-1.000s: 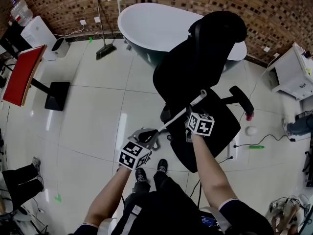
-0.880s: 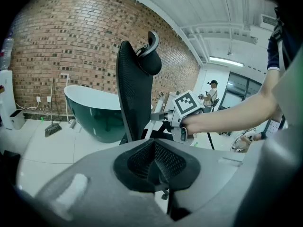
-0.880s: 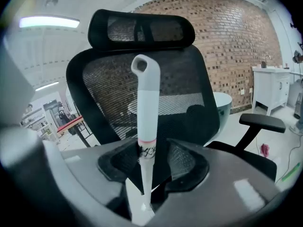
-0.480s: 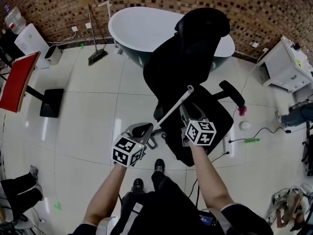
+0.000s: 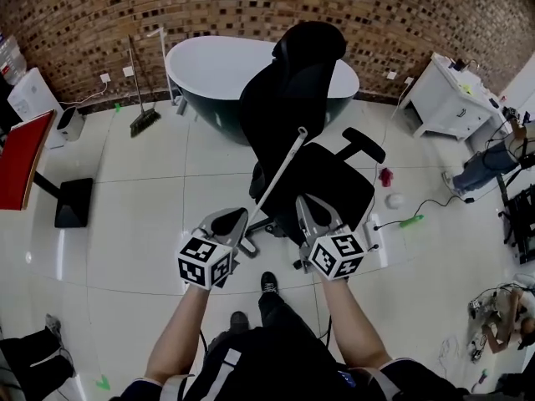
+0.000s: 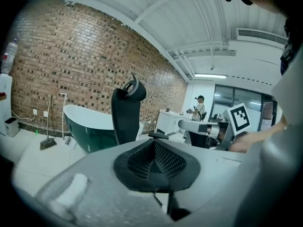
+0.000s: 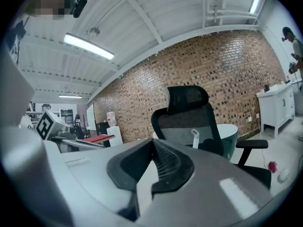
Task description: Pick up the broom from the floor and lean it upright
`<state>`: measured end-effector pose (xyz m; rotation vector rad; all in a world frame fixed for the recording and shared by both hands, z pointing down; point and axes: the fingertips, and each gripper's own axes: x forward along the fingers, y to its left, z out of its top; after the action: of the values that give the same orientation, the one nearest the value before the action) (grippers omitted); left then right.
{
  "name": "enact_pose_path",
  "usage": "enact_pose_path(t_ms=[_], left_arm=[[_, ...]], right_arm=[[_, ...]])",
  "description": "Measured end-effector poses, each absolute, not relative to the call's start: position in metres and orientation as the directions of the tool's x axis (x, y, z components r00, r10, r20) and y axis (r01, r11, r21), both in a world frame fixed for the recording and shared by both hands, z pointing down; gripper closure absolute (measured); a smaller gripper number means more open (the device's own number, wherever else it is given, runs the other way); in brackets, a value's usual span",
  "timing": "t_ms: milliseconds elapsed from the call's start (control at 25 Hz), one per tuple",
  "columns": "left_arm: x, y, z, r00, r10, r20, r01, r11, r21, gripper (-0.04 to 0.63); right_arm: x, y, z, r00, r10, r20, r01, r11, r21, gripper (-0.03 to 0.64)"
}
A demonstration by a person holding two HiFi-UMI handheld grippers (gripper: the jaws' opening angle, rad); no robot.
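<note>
Brick wall (image 5: 251,7) behind; arms (image 5: 180,332) forward, left tool (image 5: 230,220) closed empty, right tool (image 5: 308,207) just closed empty; long white broom handle (image 5: 279,170) leans on black office chair (image 5: 284,98).

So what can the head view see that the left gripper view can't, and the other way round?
Only the head view shows the white pole slanting across the black chair, and a pink thing and a white ball on the floor. Only the left gripper view shows the ceiling and its strip light. Both show the brick wall, the bathtub, that chair and the broom leaning by the wall.
</note>
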<state>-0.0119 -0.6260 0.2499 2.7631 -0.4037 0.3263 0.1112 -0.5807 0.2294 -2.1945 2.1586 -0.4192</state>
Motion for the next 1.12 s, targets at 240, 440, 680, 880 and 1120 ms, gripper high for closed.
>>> enact_pose_path(t_ms=[240, 440, 680, 880, 1120], left_arm=[[-0.046, -0.586, 0.221, 0.951, -0.213, 0.223, -0.276, -0.911, 0.306, 0.595], [-0.051, -0.563, 0.205, 0.965, -0.177, 0.194, -0.228, -0.93, 0.287, 0.595], [-0.059, -0.556, 0.195, 0.967, -0.184, 0.174, -0.228, -0.933, 0.28, 0.595], [-0.061, -0.553, 0.19, 0.969, -0.184, 0.164, -0.226, -0.932, 0.285, 0.595], [-0.061, -0.557, 0.188, 0.968, -0.193, 0.159, -0.232, -0.93, 0.286, 0.595]], right_arm=[[0.046, -0.535, 0.201, -0.05, -0.99, 0.134, -0.978, 0.021, -0.209, 0.612], [0.023, -0.519, 0.185, -0.078, -0.992, 0.099, -0.982, 0.059, -0.182, 0.612], [0.011, -0.511, 0.177, -0.099, -0.992, 0.081, -0.974, 0.079, -0.212, 0.612], [0.01, -0.511, 0.171, -0.104, -0.991, 0.08, -0.976, 0.086, -0.201, 0.612], [0.01, -0.515, 0.166, -0.11, -0.99, 0.085, -0.978, 0.093, -0.187, 0.612]])
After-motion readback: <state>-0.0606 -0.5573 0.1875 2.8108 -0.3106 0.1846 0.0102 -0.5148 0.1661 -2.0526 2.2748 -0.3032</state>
